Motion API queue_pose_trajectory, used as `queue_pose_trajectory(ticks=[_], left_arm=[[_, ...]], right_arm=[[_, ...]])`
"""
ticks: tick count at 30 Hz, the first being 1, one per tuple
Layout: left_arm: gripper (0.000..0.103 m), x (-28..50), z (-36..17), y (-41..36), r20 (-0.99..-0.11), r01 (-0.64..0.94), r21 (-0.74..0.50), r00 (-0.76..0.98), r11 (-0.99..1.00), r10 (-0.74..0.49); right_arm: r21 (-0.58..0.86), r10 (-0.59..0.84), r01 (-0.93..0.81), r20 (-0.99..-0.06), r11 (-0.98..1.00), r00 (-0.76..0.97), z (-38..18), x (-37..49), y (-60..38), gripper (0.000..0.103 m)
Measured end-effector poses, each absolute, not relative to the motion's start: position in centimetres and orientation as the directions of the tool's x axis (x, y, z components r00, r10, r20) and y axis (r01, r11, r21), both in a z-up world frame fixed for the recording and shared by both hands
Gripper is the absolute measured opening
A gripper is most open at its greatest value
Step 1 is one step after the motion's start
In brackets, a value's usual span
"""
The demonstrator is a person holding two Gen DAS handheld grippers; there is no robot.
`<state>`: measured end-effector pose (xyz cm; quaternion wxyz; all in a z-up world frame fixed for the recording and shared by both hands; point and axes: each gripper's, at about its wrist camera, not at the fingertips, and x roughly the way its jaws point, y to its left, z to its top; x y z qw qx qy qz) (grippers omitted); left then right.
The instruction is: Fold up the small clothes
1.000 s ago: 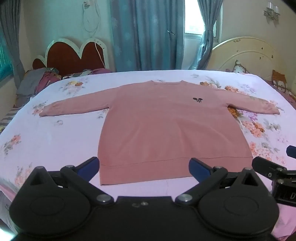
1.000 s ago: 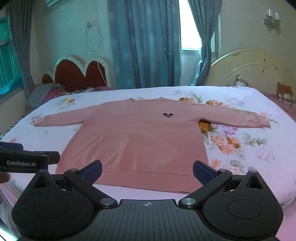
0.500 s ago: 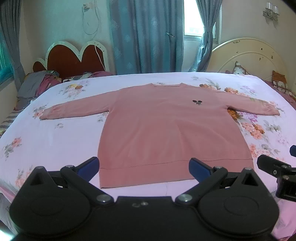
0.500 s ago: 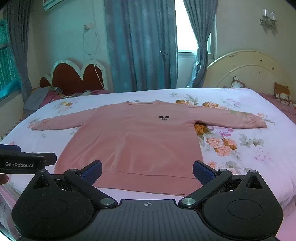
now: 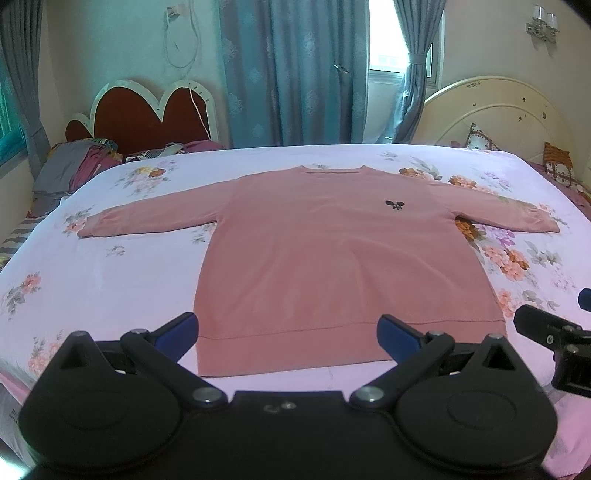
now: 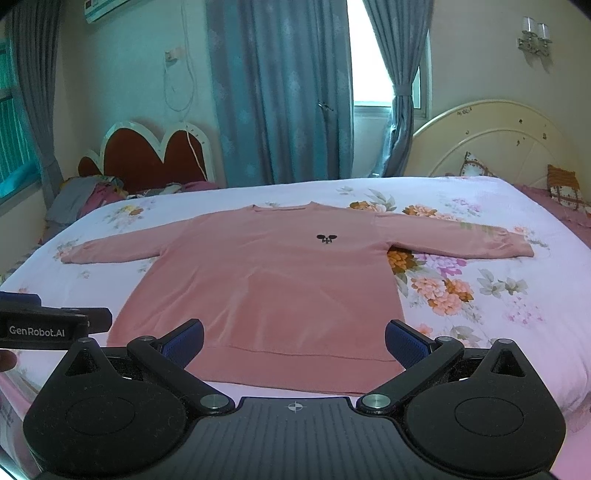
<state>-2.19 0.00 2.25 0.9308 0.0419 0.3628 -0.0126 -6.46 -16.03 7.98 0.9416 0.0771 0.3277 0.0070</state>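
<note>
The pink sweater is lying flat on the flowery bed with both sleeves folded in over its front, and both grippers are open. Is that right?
Not quite. The pink sweater lies flat on the flowery bed, but both sleeves are spread straight out to the sides, not folded in; the left wrist view shows it. The left gripper and right gripper are open.

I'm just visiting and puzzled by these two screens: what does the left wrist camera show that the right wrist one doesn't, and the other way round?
Only the left wrist view shows the right gripper, poking in at its right edge.

Only the right wrist view shows the air conditioner high on the wall and the "GenRobot.AI" label on the left gripper's side.

Both show the pink sweater spread flat on the floral bedsheet, sleeves out, its small dark emblem, the blue curtains, and open blue fingers holding nothing.
</note>
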Motion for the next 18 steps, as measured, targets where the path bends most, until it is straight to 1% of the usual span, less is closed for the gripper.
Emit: queue_pose_trajectory(ticks=[18], left_arm=[[0.103,-2.19,2.42,-0.01,-0.675,0.054,0.071,0.738,0.996,0.008]], right_arm=[[0.151,0.061,0.042,-0.615,0.988,0.786,8.00,-5.72,-16.31,0.103]])
